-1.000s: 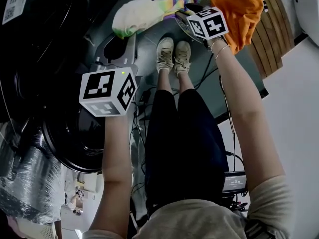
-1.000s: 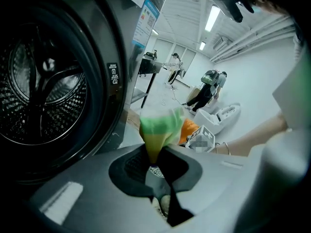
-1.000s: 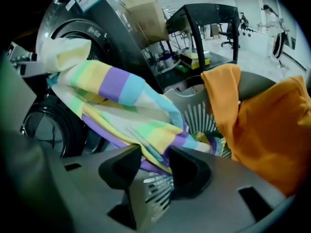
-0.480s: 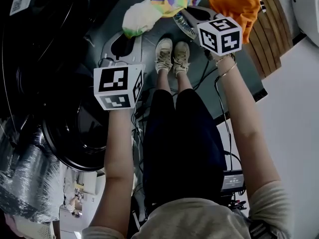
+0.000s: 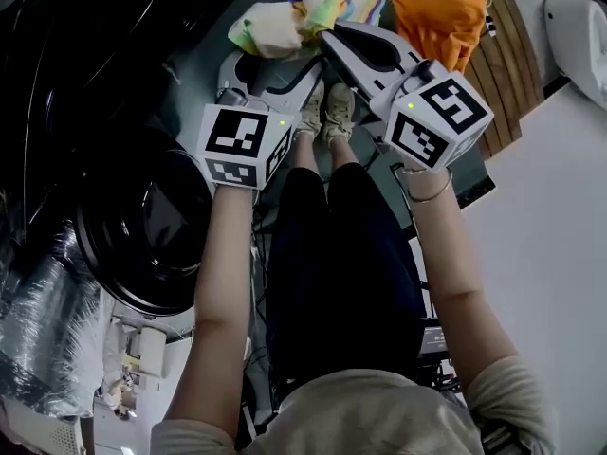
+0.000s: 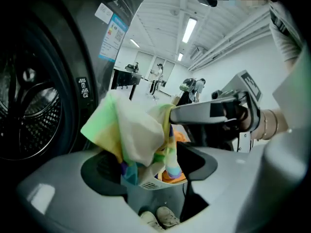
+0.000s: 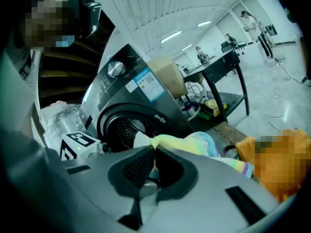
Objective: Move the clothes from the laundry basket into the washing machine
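Observation:
A pastel, rainbow-striped garment (image 5: 302,8) hangs in the air, and my right gripper (image 5: 327,36) is shut on its edge; in the right gripper view the cloth (image 7: 194,142) spills out from the pinched jaws (image 7: 154,152). My left gripper (image 5: 270,64) sits just below and left of it, its jaws opening. In the left gripper view the garment (image 6: 133,130) droops between the spread jaws (image 6: 150,166), untouched by the pads. The washing machine's drum (image 6: 34,115) gapes at left, its round door (image 5: 142,226) swung open. An orange garment (image 5: 436,8) lies in the white laundry basket (image 6: 155,182).
The person's legs and shoes (image 5: 327,107) stand directly under both grippers. Wooden slats (image 5: 503,55) lie right of the basket, cables (image 5: 379,159) trail on the floor, and plastic-wrapped bundles (image 5: 43,339) sit beside the machine. A trestle table (image 7: 228,67) stands beyond the machine.
My right gripper closed on the striped garment and lifted it up toward me. The left gripper shifted slightly right and its jaws spread open, releasing the cloth.

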A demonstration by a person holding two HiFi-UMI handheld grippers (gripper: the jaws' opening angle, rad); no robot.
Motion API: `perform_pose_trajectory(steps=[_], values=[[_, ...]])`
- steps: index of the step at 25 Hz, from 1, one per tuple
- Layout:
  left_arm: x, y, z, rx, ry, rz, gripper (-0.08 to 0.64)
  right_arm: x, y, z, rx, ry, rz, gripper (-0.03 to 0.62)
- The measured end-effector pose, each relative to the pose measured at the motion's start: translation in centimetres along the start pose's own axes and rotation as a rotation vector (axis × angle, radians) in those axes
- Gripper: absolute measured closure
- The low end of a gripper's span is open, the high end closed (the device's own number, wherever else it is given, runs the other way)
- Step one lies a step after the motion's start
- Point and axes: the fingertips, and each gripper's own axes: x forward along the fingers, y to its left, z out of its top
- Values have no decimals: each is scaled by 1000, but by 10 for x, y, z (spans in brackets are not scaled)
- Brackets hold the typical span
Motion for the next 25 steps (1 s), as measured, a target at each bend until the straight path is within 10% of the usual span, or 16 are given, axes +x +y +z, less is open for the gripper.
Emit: perform_pose_trajectory(steps=[12,15,25], values=[[-54,54,-1,-145,-167,139,253,51,107,-9,-28,70,271,572],[-52,53,-6,-120,-142,217,418,50,102,-15,-52,92,269,572],[-81,126,-68,-359,-131,534,434,43,62,-53,-20,47,112,569]])
